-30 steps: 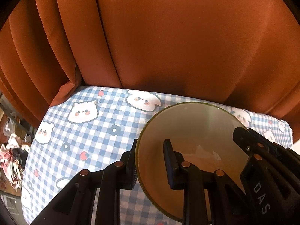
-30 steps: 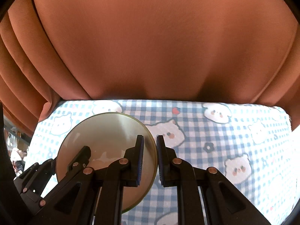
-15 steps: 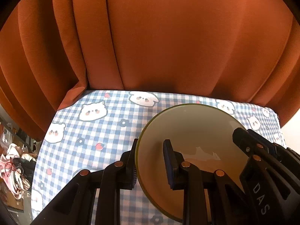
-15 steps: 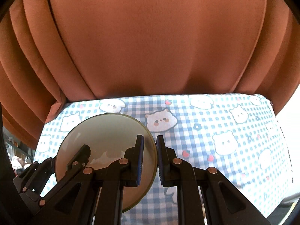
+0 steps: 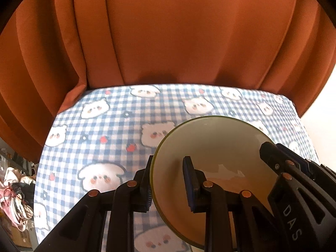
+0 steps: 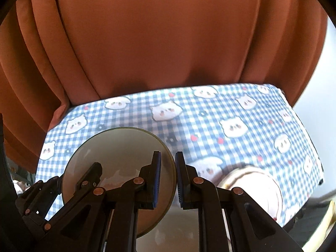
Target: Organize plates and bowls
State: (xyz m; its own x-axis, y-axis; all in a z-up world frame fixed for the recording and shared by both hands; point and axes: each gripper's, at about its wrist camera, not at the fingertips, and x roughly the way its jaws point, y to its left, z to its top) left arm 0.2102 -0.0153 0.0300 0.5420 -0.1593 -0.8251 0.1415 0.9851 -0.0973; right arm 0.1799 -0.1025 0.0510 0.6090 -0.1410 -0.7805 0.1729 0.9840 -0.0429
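Observation:
A beige bowl with a greenish rim is held in the air between both grippers, above the table. My left gripper is shut on its left rim, one finger outside and one inside. My right gripper is shut on its right rim; the bowl shows in the right wrist view at lower left. The right gripper's black body shows in the left wrist view at the bowl's right side. A white plate or bowl lies on the cloth at lower right, blurred.
A blue-and-white checked tablecloth with bear faces covers the table. An orange curtain hangs right behind it. Clutter lies off the table's left edge. A pale item shows at the far lower right.
Both grippers have pulled back and up with the bowl; more of the tablecloth shows. A white dish has come into the right wrist view at lower right.

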